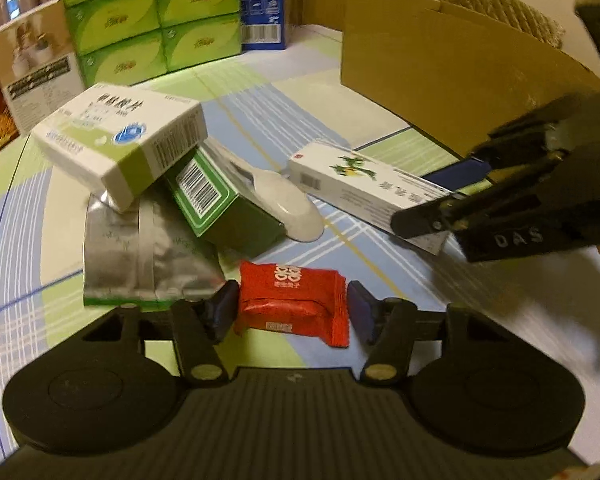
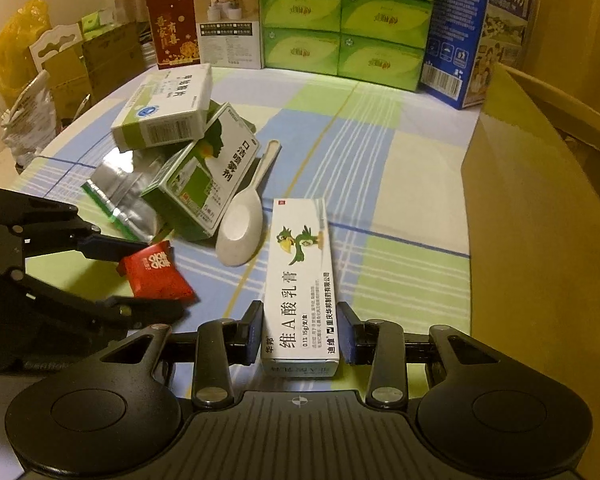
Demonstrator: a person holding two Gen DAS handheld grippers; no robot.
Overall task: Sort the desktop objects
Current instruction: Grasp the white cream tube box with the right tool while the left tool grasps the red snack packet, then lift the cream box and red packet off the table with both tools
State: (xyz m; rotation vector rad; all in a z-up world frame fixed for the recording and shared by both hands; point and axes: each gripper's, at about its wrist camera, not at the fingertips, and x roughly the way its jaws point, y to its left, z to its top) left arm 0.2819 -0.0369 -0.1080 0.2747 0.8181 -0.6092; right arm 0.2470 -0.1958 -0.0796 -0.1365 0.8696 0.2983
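A red snack packet [image 1: 294, 300] lies on the checked tablecloth between the fingers of my left gripper [image 1: 292, 308], whose jaws stand open around it; it also shows in the right wrist view [image 2: 156, 272]. A long white ointment box with a green bird [image 2: 300, 280] lies between the fingers of my right gripper [image 2: 302, 334], jaws open and close to its sides; it also shows in the left wrist view [image 1: 364, 188]. Behind lie a white-green medicine box [image 1: 120, 140], a green box [image 1: 220, 204], a white spoon [image 1: 284, 200] and a silver foil pouch [image 1: 140, 256].
An open cardboard box [image 2: 540, 220] stands at the right. Green tissue packs [image 2: 348, 20], a blue milk carton [image 2: 460, 40] and a red card [image 2: 172, 28] line the back of the table. Bags and boxes sit beyond the left edge.
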